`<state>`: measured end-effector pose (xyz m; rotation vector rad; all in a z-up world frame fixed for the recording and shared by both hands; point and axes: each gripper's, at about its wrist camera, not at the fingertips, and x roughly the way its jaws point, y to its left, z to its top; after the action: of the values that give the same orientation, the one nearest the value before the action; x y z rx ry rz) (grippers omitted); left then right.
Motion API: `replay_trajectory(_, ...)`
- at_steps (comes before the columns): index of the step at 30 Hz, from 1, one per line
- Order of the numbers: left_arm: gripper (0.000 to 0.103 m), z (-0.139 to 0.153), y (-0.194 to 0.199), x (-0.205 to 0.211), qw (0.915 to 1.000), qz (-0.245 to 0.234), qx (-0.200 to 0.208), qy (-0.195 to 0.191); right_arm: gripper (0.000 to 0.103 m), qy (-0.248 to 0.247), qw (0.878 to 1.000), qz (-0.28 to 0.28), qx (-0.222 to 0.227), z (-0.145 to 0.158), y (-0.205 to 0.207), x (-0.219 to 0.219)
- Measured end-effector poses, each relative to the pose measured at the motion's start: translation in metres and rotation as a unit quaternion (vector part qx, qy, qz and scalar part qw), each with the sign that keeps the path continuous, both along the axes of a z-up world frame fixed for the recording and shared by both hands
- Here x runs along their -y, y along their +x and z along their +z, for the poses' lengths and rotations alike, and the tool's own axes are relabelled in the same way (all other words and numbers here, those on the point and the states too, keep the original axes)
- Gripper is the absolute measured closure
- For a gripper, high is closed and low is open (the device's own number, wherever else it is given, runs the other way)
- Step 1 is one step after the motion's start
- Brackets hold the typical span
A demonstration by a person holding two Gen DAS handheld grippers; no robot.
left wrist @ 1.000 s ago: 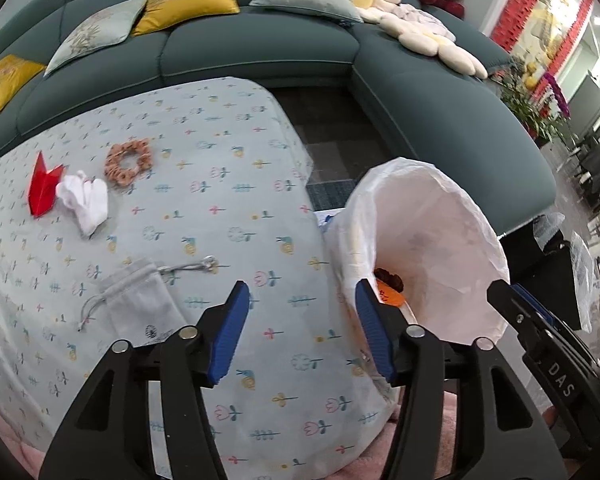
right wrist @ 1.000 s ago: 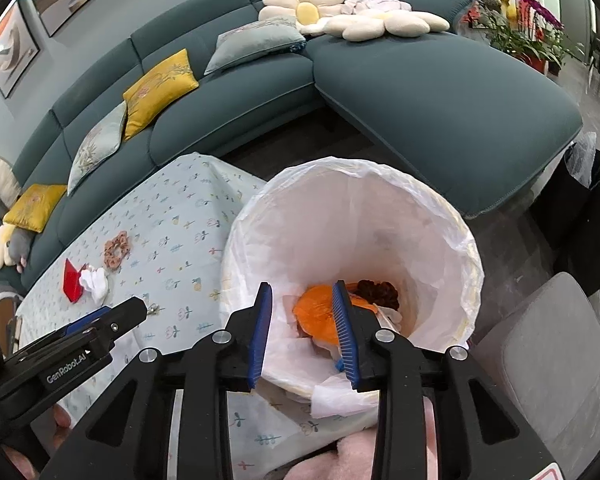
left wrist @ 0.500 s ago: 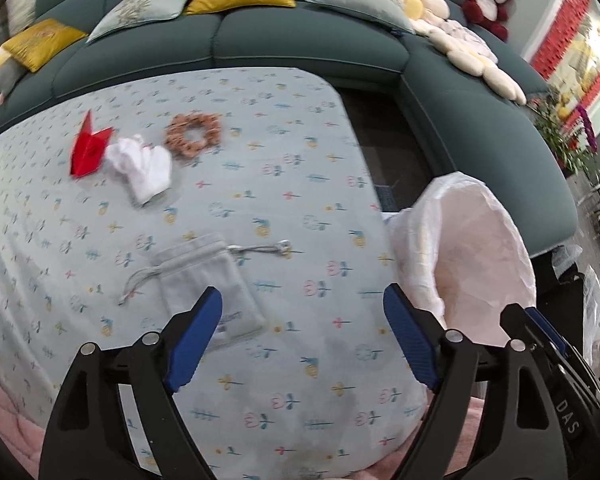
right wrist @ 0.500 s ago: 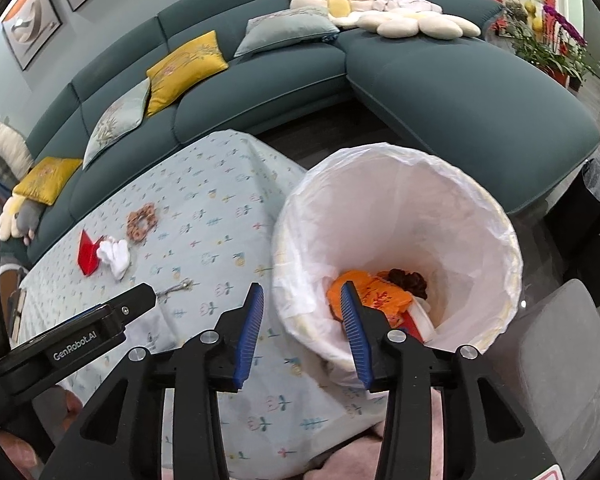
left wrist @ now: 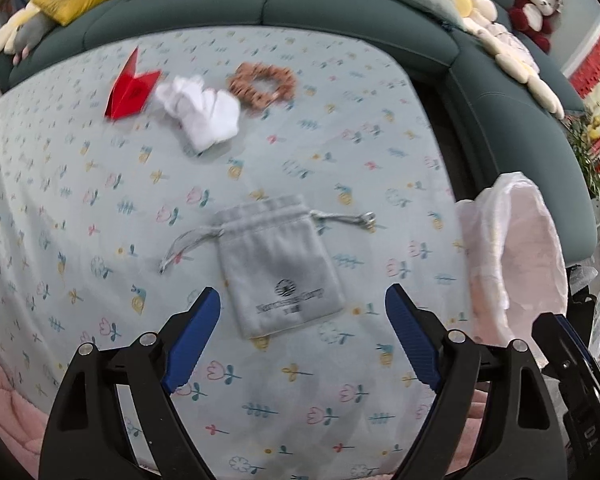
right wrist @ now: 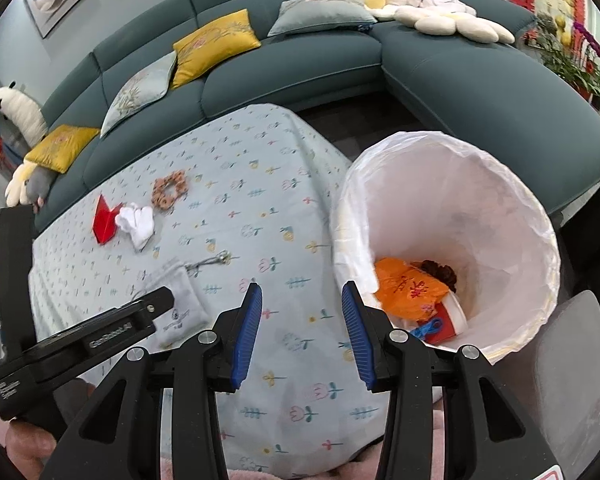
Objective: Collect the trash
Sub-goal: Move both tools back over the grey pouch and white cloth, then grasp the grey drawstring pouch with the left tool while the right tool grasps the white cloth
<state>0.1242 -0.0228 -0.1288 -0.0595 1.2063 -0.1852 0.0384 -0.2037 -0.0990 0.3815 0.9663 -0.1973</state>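
Observation:
A grey drawstring pouch (left wrist: pixel 278 270) lies on the flowered tablecloth (left wrist: pixel 100 208), just ahead of my open, empty left gripper (left wrist: pixel 302 334). Farther back lie a red folded paper (left wrist: pixel 130 88), a crumpled white tissue (left wrist: pixel 204 110) and a pinkish scrunchie (left wrist: pixel 262 84). The white-lined trash bin (right wrist: pixel 452 240) stands off the table's right edge and holds an orange wrapper (right wrist: pixel 408 288) and other trash. My right gripper (right wrist: pixel 302 324) is open and empty, over the table edge left of the bin. The pouch (right wrist: pixel 176 300), red paper (right wrist: pixel 106 220), tissue (right wrist: pixel 138 220) and scrunchie (right wrist: pixel 168 190) also show there.
A teal sectional sofa (right wrist: pixel 320 64) with yellow and grey cushions curves behind and right of the table. Flower-shaped cushions (right wrist: pixel 412 8) and a plush toy (left wrist: pixel 534 4) sit on it. The left gripper's body (right wrist: pixel 72 344) shows at the lower left of the right wrist view.
My left gripper swung left from the bin to over the pouch and opened wider. My right gripper drew back from the bin, shifted left and opened wider.

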Motion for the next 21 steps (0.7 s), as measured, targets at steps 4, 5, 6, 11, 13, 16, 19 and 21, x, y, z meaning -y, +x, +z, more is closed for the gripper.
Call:
replay_trajectory(4, 0.023, -0.014, 0.005, -0.009, 0.9997, 0.014, -0.022, 0.001, 0.062, 0.0, 1.0, 0.009, -0.009, -0.007, 0.005, -0.008)
replay_trajectory(5, 0.023, -0.017, 0.006, -0.01, 0.9996, 0.016, -0.025, 0.001, 0.062, 0.0, 1.0, 0.011, -0.01, -0.008, 0.006, -0.009)
replay_trajectory(6, 0.023, -0.02, 0.007, -0.012, 0.9994, 0.019, -0.03, 0.001, 0.062, 0.001, 1.0, 0.012, -0.012, -0.01, 0.007, -0.011)
replay_trajectory(11, 0.024, -0.034, 0.015, -0.013, 0.9987, 0.021, -0.044, 0.014, 0.062, 0.002, 1.0, 0.019, -0.022, -0.017, 0.015, -0.016)
replay_trajectory(13, 0.025, -0.038, 0.018, -0.012, 0.9985, 0.02, -0.049, 0.018, 0.062, 0.003, 0.999, 0.02, -0.025, -0.019, 0.017, -0.017)
replay_trajectory(16, 0.034, -0.047, 0.023, -0.011, 0.9979, 0.015, -0.059, 0.022, 0.062, 0.003, 0.999, 0.022, -0.031, -0.024, 0.022, -0.018)
replay_trajectory(19, 0.038, -0.049, 0.025, -0.006, 0.9981, 0.007, -0.05, 0.035, 0.062, 0.003, 0.999, 0.024, -0.038, -0.029, 0.027, -0.021)
replay_trajectory(21, 0.047, -0.049, 0.026, -0.002, 0.998, -0.003, -0.044, 0.046, 0.062, 0.003, 0.999, 0.025, -0.043, -0.033, 0.031, -0.023)
